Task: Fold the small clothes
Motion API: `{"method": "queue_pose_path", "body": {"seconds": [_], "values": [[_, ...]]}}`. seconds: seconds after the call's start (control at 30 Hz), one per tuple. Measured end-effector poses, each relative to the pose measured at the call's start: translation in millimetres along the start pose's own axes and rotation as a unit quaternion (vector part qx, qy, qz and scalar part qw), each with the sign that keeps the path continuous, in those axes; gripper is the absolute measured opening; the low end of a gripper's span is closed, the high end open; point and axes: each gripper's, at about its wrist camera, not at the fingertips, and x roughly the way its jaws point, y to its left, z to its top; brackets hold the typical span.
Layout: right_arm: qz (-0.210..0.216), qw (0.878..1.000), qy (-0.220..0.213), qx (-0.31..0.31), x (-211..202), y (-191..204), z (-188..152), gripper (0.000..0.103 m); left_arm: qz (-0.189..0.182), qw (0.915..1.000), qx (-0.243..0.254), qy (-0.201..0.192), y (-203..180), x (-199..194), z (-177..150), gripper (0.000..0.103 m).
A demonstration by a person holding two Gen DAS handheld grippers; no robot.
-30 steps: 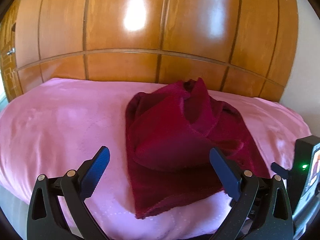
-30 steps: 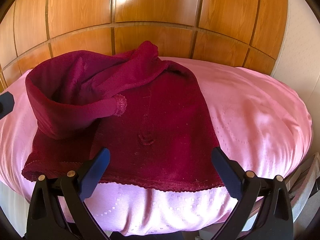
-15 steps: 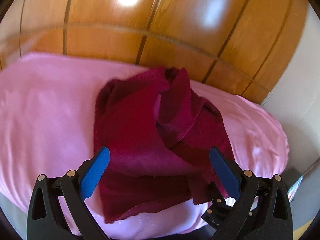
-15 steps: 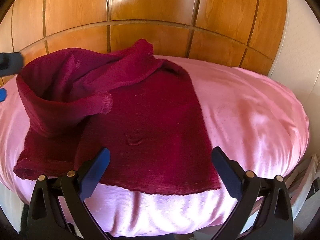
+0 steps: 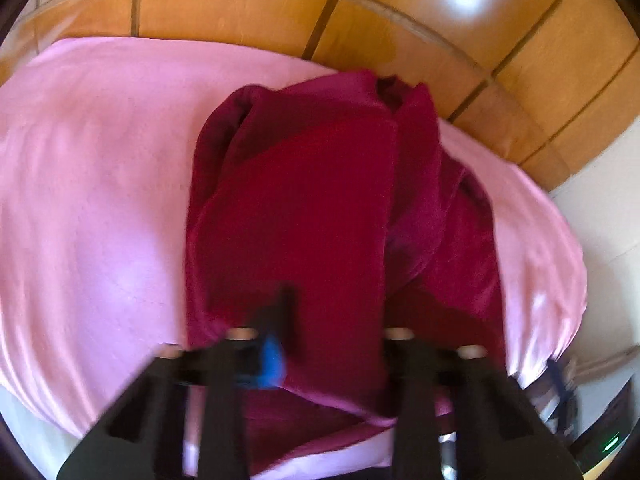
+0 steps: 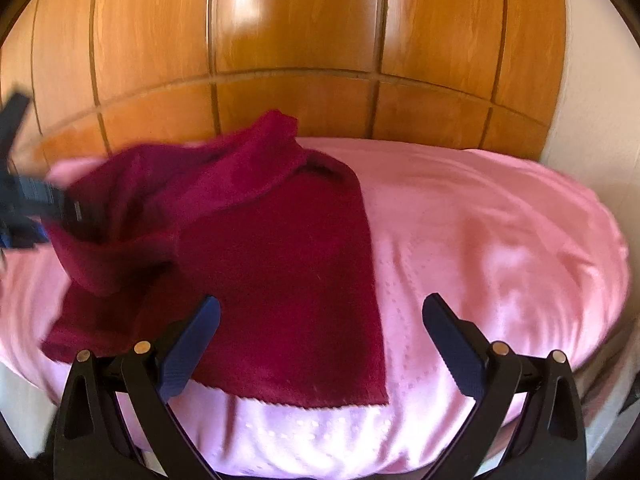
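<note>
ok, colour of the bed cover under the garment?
Pink, glossy bed cover; clearest in the right wrist view.

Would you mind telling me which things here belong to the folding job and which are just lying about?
Job: dark red garment; left gripper, whose jaws have just closed on its fold; right gripper, open.
Just there: pink bed cover; wooden panelling.

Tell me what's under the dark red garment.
The dark red garment lies on a pink sheet, which shows all around it. Its left part is bunched over its own flat layer. Whatever lies beneath the cloth itself is covered and cannot be seen.
</note>
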Motion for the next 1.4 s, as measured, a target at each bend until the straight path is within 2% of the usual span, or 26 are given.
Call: {"method": "queue_pose_path", "body": {"seconds": [0.07,0.17,0.23,0.27,0.4,0.5,0.6,0.67,0.73,0.8,0.87,0.9,0.93,0.97,1.0,1.03,1.07,1.13,1.2,1.27,1.33,1.4], "values": [[0.029,0.999,0.002,0.015,0,-5,7,0.1,0.008,0.9997,0.02,-0.009,8,-5,2,0.004],[0.074,0.997,0.014,0.022,10,-7,22,0.084,0.001,0.9986,0.039,-0.036,24,-30,14,0.004],[0.125,0.99,0.042,0.047,26,-6,34,0.07,-0.008,0.9974,0.046,-0.055,38,-50,27,0.004],[0.156,0.984,0.059,0.062,37,-2,41,0.069,-0.007,0.9967,0.051,-0.063,44,-58,33,0.003],[0.215,0.968,0.107,0.068,74,26,54,0.066,0.031,0.9918,0.057,-0.11,72,-85,71,0.003],[0.223,0.964,0.134,0.058,97,53,61,0.058,0.056,0.9889,0.048,-0.129,93,-90,97,0.003],[0.257,0.959,0.12,0.014,89,87,68,0.058,0.092,0.9864,0.04,-0.13,115,-83,122,0.003],[0.287,0.951,0.113,-0.024,82,114,70,0.059,0.111,0.9857,0.032,-0.122,130,-73,138,0.003],[0.291,0.949,0.107,-0.055,82,138,69,0.066,0.14,0.9831,0.021,-0.116,146,-59,157,0.004],[0.267,0.954,0.094,-0.099,84,166,66,0.067,0.177,0.9775,0.007,-0.116,163,-47,174,0.004],[0.238,0.957,0.089,-0.14,92,188,62,0.065,0.189,0.9759,-0.005,-0.109,176,-38,186,0.004],[0.221,0.957,0.091,-0.166,99,200,59,0.049,0.201,0.9732,-0.022,-0.109,189,-36,191,0.003],[0.207,0.956,0.094,-0.187,106,209,55,0.02,0.209,0.9709,-0.036,-0.112,196,-35,193,0.004],[0.197,0.955,0.099,-0.2,108,211,55,0.013,0.213,0.9694,-0.046,-0.114,203,-34,195,0.004],[0.186,0.955,0.1,-0.206,109,208,56,0.009,0.216,0.9682,-0.054,-0.114,211,-33,197,0.008],[0.186,0.956,0.096,-0.205,110,205,58,0.008,0.218,0.9671,-0.06,-0.115,215,-34,195,0.011],[0.184,0.958,0.083,-0.203,106,198,64,0.008,0.223,0.9656,-0.066,-0.117,218,-35,193,0.019],[0.172,0.963,0.06,-0.199,92,170,69,0.008,0.232,0.9621,-0.077,-0.122,222,-38,184,0.034],[0.156,0.971,0.036,-0.178,80,136,90,0.008,0.253,0.9542,-0.082,-0.137,222,-46,167,0.074],[0.119,0.981,0.013,-0.153,72,91,113,0.008,0.263,0.949,-0.084,-0.153,223,-51,151,0.078],[0.05,0.991,-0.009,-0.127,66,32,137,0.008,0.252,0.9525,-0.083,-0.149,223,-52,130,0.078],[-0.018,0.994,-0.016,-0.105,64,-22,154,0.008,0.243,0.9544,-0.082,-0.153,219,-55,111,0.078]]}}
